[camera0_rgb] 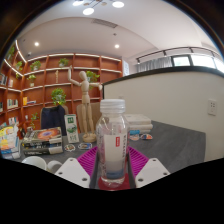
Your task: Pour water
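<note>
A clear plastic water bottle (112, 140) with a white cap and a red label stands upright between my fingers. Water fills its lower part. My gripper (112, 165) is shut on the bottle, and the pink pads (88, 158) press against both of its sides. A dark red round disc (112, 186) shows right under the bottle's base; I cannot tell whether the base rests on it. A white cup (35, 162) sits on the table to the left of the fingers.
Beyond the bottle a grey table (175, 140) carries a wooden mannequin (88, 105), small boxes (72, 128) and books (45, 135). Wooden shelves (50, 80) with plants line the back left. A white partition (175, 95) stands at the right.
</note>
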